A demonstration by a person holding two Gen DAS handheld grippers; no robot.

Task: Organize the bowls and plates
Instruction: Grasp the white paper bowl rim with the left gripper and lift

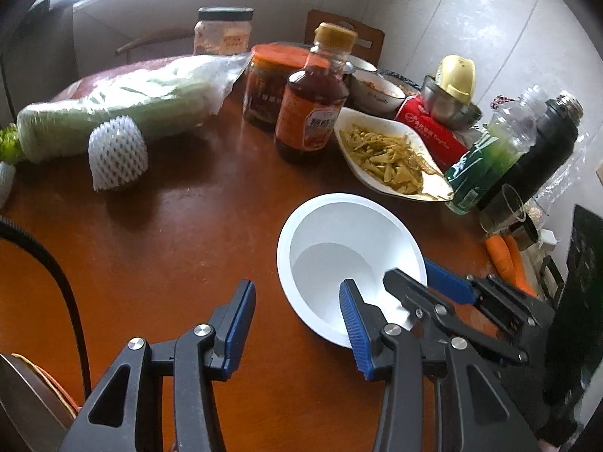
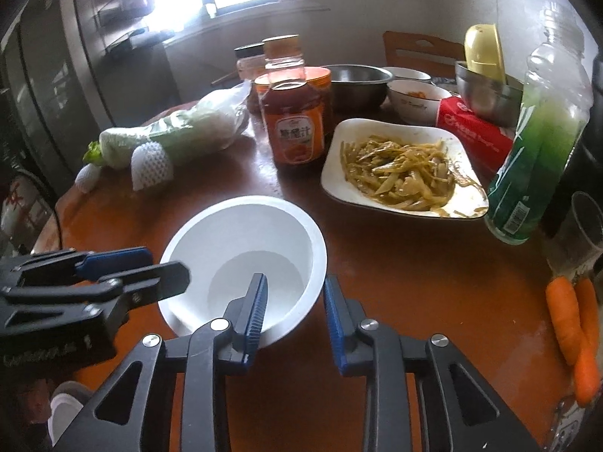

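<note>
Left wrist view shows the left gripper [image 1: 297, 324] spread wide, one finger over the white bowl [image 1: 339, 248] near the table's [image 1: 169, 226] front. The right gripper [image 2: 296, 301], also released, straddles its rim; it should close squarely there before lifting.

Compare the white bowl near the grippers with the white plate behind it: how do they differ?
The white bowl is round and deep; the white plate is shallow with an uneven, pointed outline. The bowl is empty, while the plate holds yellowish shredded food. The right gripper straddles the bowl's rim, open; nothing touches the plate. Both are white and stand upright on the brown table.
</note>
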